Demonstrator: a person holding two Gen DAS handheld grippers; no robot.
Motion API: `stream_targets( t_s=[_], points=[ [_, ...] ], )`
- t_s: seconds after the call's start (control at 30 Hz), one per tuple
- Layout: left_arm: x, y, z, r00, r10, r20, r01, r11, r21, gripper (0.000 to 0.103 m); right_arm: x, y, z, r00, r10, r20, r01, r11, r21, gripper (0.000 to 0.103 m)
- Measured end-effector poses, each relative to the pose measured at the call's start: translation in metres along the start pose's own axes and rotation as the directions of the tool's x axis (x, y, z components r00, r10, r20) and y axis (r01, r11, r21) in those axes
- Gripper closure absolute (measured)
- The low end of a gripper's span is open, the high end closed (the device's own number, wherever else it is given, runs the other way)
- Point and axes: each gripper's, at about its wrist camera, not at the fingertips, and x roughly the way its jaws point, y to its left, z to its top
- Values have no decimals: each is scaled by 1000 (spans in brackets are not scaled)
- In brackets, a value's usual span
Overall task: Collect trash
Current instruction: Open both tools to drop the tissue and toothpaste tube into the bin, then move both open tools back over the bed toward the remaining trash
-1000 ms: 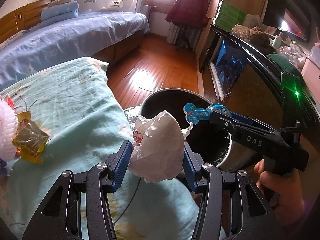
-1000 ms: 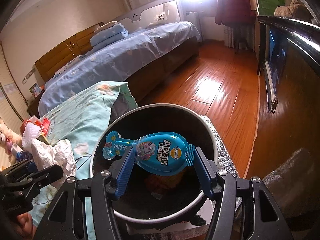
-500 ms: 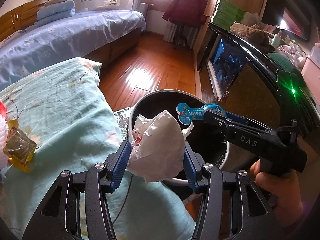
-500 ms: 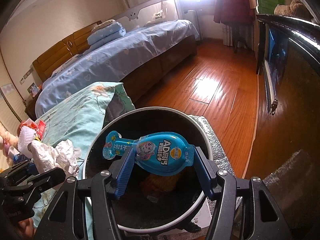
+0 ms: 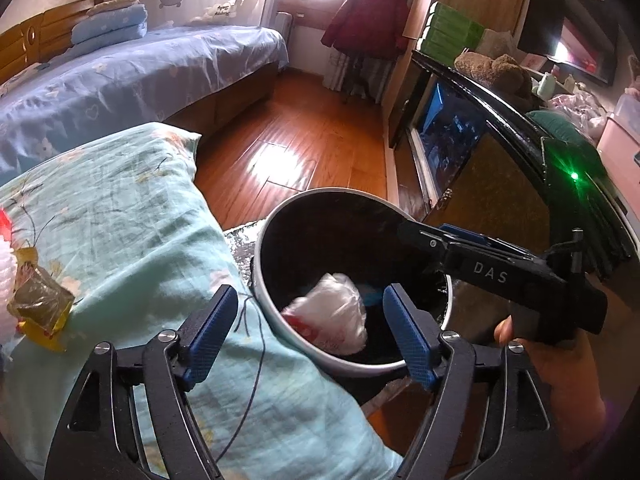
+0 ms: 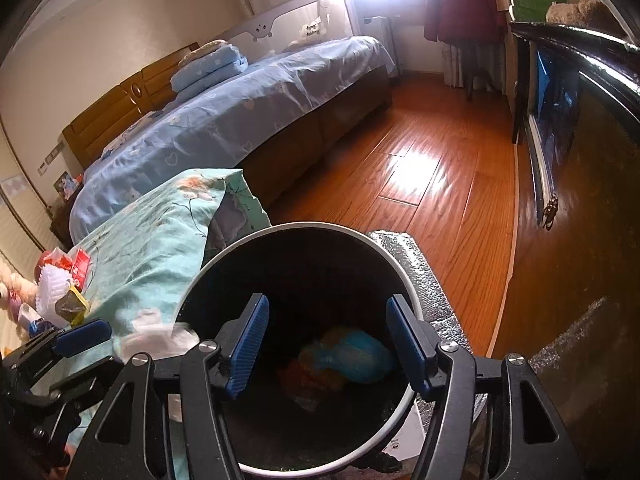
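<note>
Trash is lying inside the round dark bin (image 5: 352, 264) beyond both grippers: a crumpled white wrapper (image 5: 332, 316) is sitting just inside the bin's near rim, ahead of and between the left gripper's (image 5: 308, 330) blue pads, touching neither. Those jaws have just been opening and are standing wide apart with nothing between them. The right gripper (image 6: 328, 344) is hanging over the bin mouth, its jaws likewise having just been opening, parted and gripping nothing; far below the gap between them a blue packet (image 6: 352, 354) is resting at the bin's bottom on some orange and red scraps (too dim to identify). In the left wrist view the right gripper is reaching across the bin's far side from the right, a hand (image 5: 556, 376) gripping its handle. Left of the left jaws a pale green floral bedcover (image 5: 120, 232) is lying against the bin's side, and on it, well off to the left, a yellow-edged wrapper (image 5: 40, 308) is sitting beside something white and frilly
</note>
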Motion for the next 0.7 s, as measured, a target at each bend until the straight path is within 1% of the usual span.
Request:
stream_targets(
  t_s=[0.1,0.13,0.17,0.23,0.3,0.47,0.53,0.7],
  points=[
    [-7,7,-4,1000,8,8,-8,1000,-22,26,-5,3,-2,1000,11,10,-11,1000,6,36],
    [-10,10,-6,1000,10,8,-9,999,-33,26,-7,5,-3,1000,15,14,-15,1000,6,34],
    [-13,13,-8,1000,14,10,-13,999,-42,26,-9,7,-4,1000,22,18,-22,1000,5,30],
    [-20,19,-14,999,28,17,-27,998,-53,26,-13,13,-8,999,40,25,-41,999,6,27],
    [-29,26,-22,999,45,24,-43,997,-66,26,-15,20,-10,998,56,26,-56,998,3,27],
    [-47,47,-38,996,78,35,-74,990,-117,26,-20,45,-21,993,112,24,-112,994,-6,18],
    [-55,56,-46,995,93,38,-87,987,-138,26,-22,56,-26,991,134,23,-134,991,-11,16],
    [-73,80,-63,989,139,43,-128,974,-189,26,-24,86,-39,984,181,4,-180,983,-41,15]
  ],
)
